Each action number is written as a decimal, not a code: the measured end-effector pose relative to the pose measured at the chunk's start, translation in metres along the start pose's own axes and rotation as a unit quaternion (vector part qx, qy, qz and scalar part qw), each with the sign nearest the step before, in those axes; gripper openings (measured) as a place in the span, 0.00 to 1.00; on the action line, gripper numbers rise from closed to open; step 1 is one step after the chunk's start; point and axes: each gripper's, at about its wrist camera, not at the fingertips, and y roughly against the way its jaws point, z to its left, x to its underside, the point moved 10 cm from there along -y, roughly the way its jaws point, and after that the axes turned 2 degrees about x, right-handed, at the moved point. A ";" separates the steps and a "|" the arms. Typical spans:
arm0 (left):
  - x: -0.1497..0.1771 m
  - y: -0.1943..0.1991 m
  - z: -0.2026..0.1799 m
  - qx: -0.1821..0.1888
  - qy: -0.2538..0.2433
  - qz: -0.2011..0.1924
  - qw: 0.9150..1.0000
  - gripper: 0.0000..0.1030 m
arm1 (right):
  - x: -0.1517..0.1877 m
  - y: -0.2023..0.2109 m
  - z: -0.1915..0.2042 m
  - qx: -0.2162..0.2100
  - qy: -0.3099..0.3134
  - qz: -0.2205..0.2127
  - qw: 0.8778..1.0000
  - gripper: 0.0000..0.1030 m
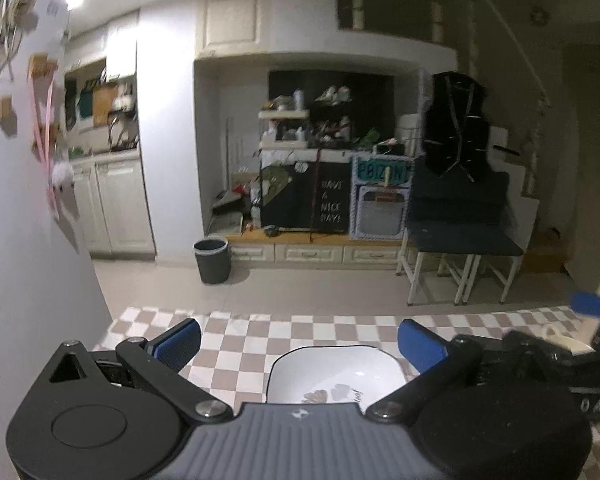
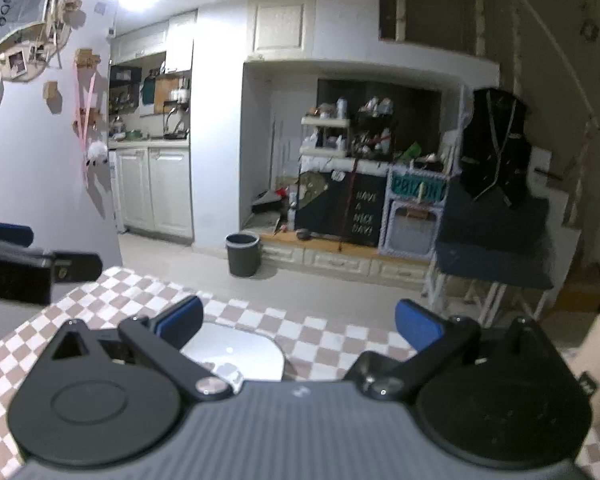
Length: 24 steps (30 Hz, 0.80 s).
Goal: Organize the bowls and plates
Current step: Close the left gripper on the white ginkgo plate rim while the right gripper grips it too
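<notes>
While both pairs of tongs hang above a checkered counter [image 1: 236, 336], a white squarish plate [image 1: 332, 376] with a thin dark rim lies flat just ahead of the left tongs [image 1: 300, 346], between their blue pads [image 1: 180, 344] but below them and untouched. The left tongs are spread wide and hold nothing. In the right wrist view the right tongs [image 2: 298, 326] are likewise spread and empty, with a pale rounded-corner dish [image 2: 240, 354] lying flat on the counter below their left pad; whether it is the same plate or a second piece cannot be told. Each tool appears to be held level and facing across the room, a ready stance rather than a grasp, judging by the wide gap and the clear air over the tableware. The plate sits face up, its printed motif near the edge closest to the left camera; being nearly square, it has no clear long axis, and its sides run roughly parallel to the counter's checks. A dark bin [image 2: 242, 254] stands on the floor well beyond the counter. The other tool shows at each view's edge, so the two hover side by side.
</notes>
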 end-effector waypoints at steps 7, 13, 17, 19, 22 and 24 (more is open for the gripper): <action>0.025 -0.063 0.031 0.005 0.007 0.054 0.999 1.00 | 0.021 -0.079 0.004 0.007 -0.029 0.046 0.998 1.00; 0.053 -0.112 0.058 0.000 0.006 0.094 0.996 1.00 | 0.040 -0.128 0.004 0.012 -0.043 0.083 0.996 1.00; 0.073 -0.140 0.073 0.024 0.067 0.126 0.989 0.98 | 0.057 -0.149 0.002 0.014 -0.054 0.115 0.992 1.00; 0.078 -0.148 0.078 0.037 0.083 0.137 0.986 0.92 | 0.068 -0.158 0.001 -0.008 -0.078 0.139 0.987 1.00; 0.087 -0.157 0.077 0.047 0.083 0.161 0.982 0.73 | 0.078 -0.167 -0.005 -0.012 -0.141 0.165 0.976 0.80; 0.094 -0.161 0.072 0.060 0.083 0.174 0.979 0.56 | 0.085 -0.173 -0.004 -0.039 -0.181 0.181 0.966 0.48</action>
